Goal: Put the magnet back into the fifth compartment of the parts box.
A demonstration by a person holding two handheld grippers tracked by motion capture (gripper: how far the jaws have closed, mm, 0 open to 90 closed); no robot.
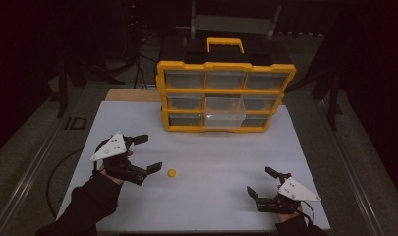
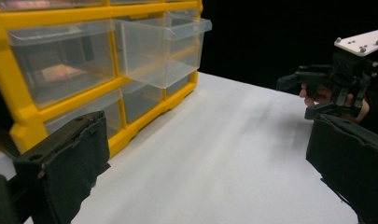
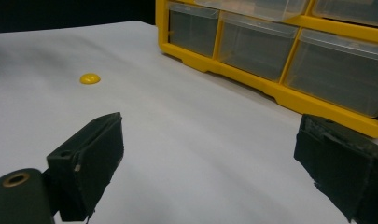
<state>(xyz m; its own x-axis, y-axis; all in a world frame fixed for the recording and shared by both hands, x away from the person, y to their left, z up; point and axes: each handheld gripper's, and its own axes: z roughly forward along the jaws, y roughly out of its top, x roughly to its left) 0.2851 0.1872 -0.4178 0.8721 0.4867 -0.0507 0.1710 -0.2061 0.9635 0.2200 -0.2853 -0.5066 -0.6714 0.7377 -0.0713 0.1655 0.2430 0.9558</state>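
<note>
The yellow disc (image 1: 172, 173) lies flat on the surface (image 1: 211, 196), just right of the left hand-held gripper (image 1: 148, 153), whose jaws are spread. The right hand-held gripper (image 1: 261, 182), also spread, hovers well apart. Being low and small, the disc could skid from a shallow pinch.

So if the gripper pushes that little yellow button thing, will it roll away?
Probably not far. The yellow button looks like a low dome lying flat on the white table, so it would likely slide. Being so small and low, it may slip from the left gripper.
</note>
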